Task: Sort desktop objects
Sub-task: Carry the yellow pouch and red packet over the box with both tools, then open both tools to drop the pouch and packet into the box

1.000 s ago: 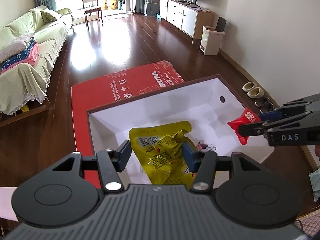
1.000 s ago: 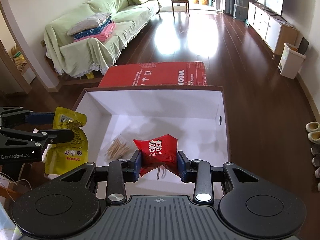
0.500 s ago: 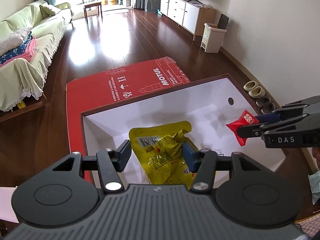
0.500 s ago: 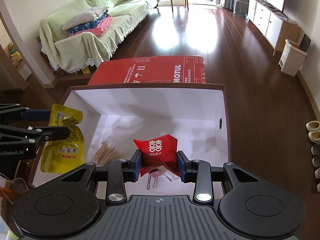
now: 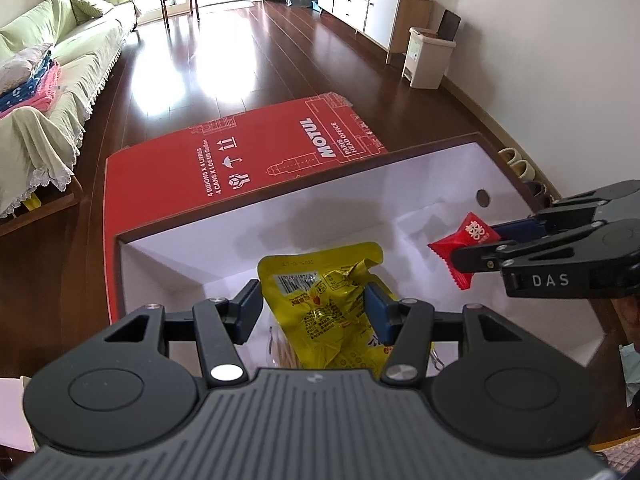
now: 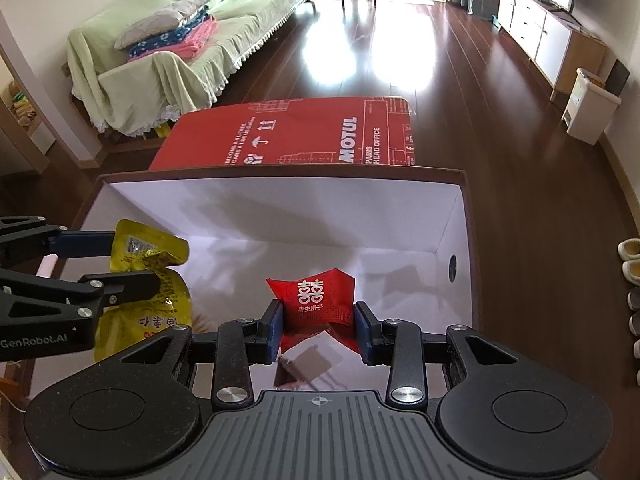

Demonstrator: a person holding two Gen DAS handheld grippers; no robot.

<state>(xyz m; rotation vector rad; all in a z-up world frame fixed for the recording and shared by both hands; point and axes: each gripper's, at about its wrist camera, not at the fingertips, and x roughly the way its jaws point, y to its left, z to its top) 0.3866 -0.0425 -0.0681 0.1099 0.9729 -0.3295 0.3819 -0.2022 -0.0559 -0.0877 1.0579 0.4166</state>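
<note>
My left gripper is shut on a crinkled yellow snack pouch, held over the left half of an open white-lined cardboard box. From the right wrist view the same pouch hangs at the left in the left gripper. My right gripper is shut on a small red candy packet with white characters, over the box interior. In the left wrist view the right gripper holds that red packet near the box's right wall. A bundle of toothpicks and a binder clip lie on the box floor.
A red box flap printed MOTUL spreads out beyond the far rim of the box. Beyond lie a dark wood floor, a covered sofa at left, a white cabinet and a bin at right. Slippers line the right wall.
Both grippers have moved forward and lower over the box with their packets still held. The box interior fills more of each view, and the binder clip has slid under the right gripper.
</note>
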